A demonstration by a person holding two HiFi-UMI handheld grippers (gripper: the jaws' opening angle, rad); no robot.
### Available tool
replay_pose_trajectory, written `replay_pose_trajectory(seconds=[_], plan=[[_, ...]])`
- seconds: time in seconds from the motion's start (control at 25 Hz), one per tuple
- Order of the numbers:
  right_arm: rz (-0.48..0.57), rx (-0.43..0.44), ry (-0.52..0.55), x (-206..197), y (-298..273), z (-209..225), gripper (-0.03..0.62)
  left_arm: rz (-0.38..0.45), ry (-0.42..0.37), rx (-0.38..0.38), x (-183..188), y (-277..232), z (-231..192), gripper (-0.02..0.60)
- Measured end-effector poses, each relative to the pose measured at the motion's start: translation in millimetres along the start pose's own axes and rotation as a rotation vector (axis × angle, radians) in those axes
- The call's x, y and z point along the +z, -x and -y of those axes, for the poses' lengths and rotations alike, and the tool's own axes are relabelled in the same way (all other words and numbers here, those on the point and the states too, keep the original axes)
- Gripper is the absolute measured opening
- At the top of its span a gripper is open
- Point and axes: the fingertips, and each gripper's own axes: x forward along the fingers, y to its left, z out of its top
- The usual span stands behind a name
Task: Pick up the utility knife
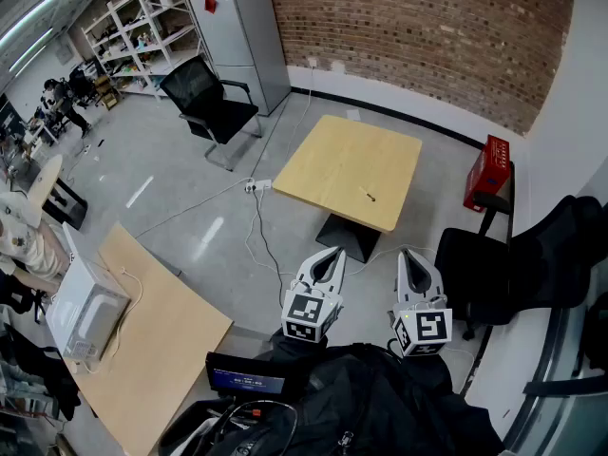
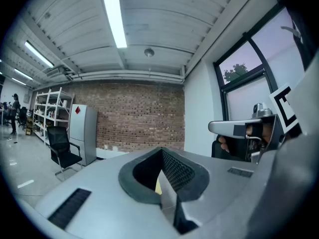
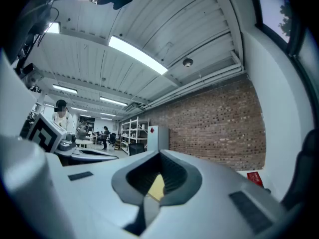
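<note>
The utility knife (image 1: 367, 196) is a small dark object lying near the right front of a square wooden table (image 1: 332, 160), seen only in the head view. Both grippers hang in the air well short of that table, pointing toward it. My left gripper (image 1: 333, 253) is shut with nothing held, and my right gripper (image 1: 408, 254) is shut and empty beside it. In the left gripper view the jaws (image 2: 162, 156) meet, with a yellow sliver of table showing past them. The right gripper view shows the same at the right gripper (image 3: 160, 157).
A black office chair (image 1: 211, 103) and a grey fridge (image 1: 237, 36) stand beyond the table. A red box (image 1: 486, 171) sits at the right by dark chairs (image 1: 532, 264). A power strip and cables (image 1: 258, 186) lie on the floor. A long wooden table (image 1: 161, 350) with a white appliance (image 1: 84, 313) is lower left.
</note>
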Motion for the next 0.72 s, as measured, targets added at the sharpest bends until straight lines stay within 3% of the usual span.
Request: replay_pose_trajectory(seconds=[0.72], plan=[[-0.032,-0.011,-0.023,-12,10,-34,0.003,-0.059,-0.006,-0.025,-27,28,-7,0.0]])
